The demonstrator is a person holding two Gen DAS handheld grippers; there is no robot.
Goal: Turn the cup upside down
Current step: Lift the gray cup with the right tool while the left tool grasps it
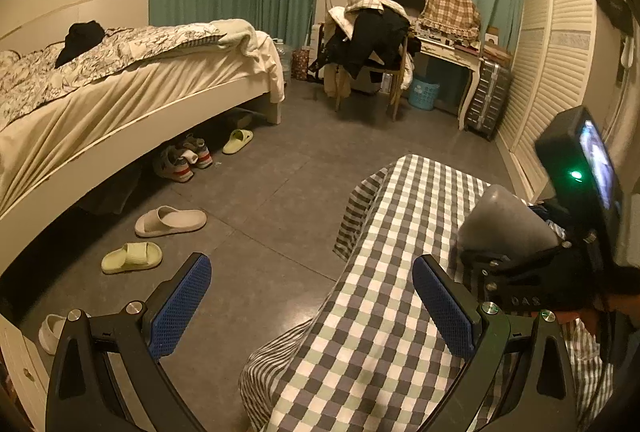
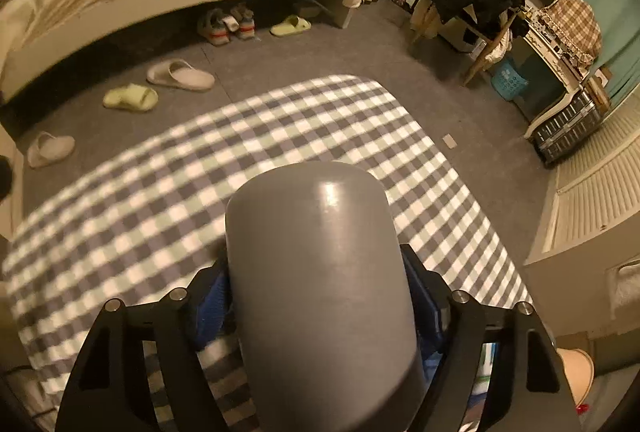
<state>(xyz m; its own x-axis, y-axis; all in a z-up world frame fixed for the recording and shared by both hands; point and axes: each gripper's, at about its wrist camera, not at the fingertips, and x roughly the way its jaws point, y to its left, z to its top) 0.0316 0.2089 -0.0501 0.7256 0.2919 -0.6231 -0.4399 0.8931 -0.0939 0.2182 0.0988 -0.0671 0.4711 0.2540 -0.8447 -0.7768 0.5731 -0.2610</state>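
A plain grey cup (image 2: pixel 324 272) fills the middle of the right wrist view, its closed rounded base pointing away from the camera. My right gripper (image 2: pixel 320 292) is shut on the cup's sides, above the checked tablecloth (image 2: pixel 160 191). In the left wrist view the same cup (image 1: pixel 504 224) shows at the right, held in the black right gripper (image 1: pixel 516 272) over the checked table (image 1: pixel 384 272). My left gripper (image 1: pixel 312 300) is open and empty, its blue pads (image 1: pixel 180 304) wide apart at the table's left edge.
A bed (image 1: pixel 120 91) stands at the left with shoes and slippers (image 1: pixel 168 220) on the grey floor beside it. A chair piled with clothes (image 1: pixel 368 39), a desk and a blue basket (image 1: pixel 422 93) stand at the back. Louvred wardrobe doors (image 1: pixel 560 43) line the right.
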